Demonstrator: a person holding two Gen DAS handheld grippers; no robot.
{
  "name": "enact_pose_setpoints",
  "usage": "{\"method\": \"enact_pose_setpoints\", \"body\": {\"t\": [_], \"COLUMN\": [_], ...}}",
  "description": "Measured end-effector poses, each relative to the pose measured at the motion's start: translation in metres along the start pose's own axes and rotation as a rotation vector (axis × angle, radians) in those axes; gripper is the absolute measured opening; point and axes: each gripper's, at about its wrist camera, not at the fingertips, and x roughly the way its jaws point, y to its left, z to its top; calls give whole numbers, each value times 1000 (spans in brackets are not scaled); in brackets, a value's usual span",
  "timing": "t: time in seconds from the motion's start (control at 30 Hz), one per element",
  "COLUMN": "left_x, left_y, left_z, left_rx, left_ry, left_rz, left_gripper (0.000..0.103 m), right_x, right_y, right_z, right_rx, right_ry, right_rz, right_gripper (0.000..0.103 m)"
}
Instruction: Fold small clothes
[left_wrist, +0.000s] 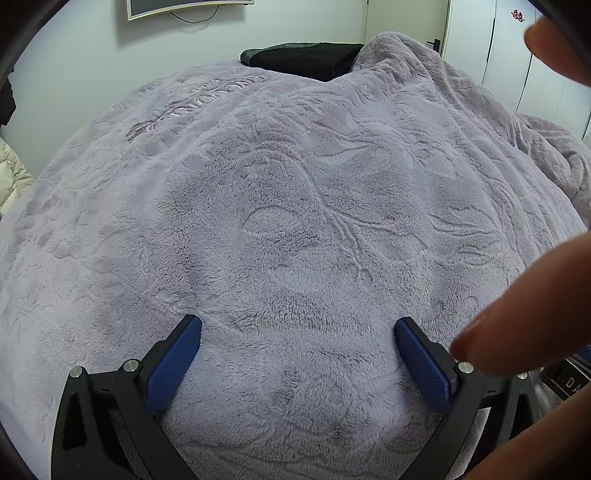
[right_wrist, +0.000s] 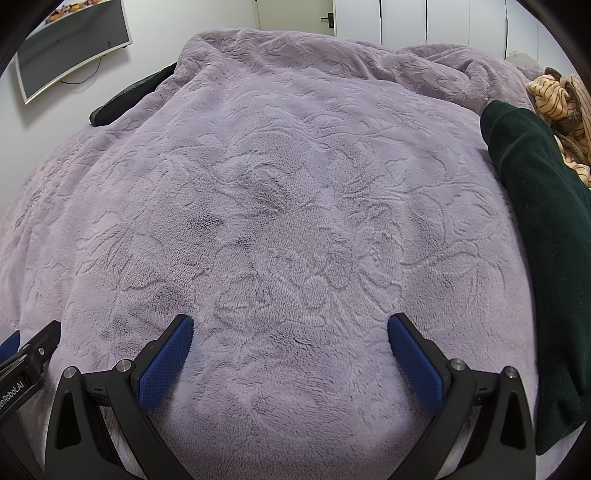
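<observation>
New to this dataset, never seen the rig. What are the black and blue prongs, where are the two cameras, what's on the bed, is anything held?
No robot: a person carries one two-finger gripper per hand, and a fisheye camera on each looks along its fingers. The left gripper and right gripper are both open and empty, over a lilac fleece blanket. Blurred fingertips intrude near the left camera's lens. In the right view, a dark green garment lies at the right edge, with striped tan clothing behind it. Nothing is held yet.
</observation>
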Motion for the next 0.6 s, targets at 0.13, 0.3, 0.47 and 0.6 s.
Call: {"method": "enact_pose_setpoints", "body": {"t": [0.13,0.3,0.47,0.6], "left_x": [0,0,-1,-1], "left_y": [-1,1,0,0], "left_z": [1,1,-1,-1], "left_rx": [0,-5,1,0], "left_ry": [1,4,0,0], "left_rz": [1,-6,1,1], "left_gripper": [103,103,103,103], "right_x": [0,0,0,0], "right_y": [0,0,0,0], "right_z": [0,0,0,0], "right_rx": [0,0,-1,0], "right_ry": [0,0,0,0], "right_rz": [0,0,-1,0], "right_gripper": [103,103,103,103]}}
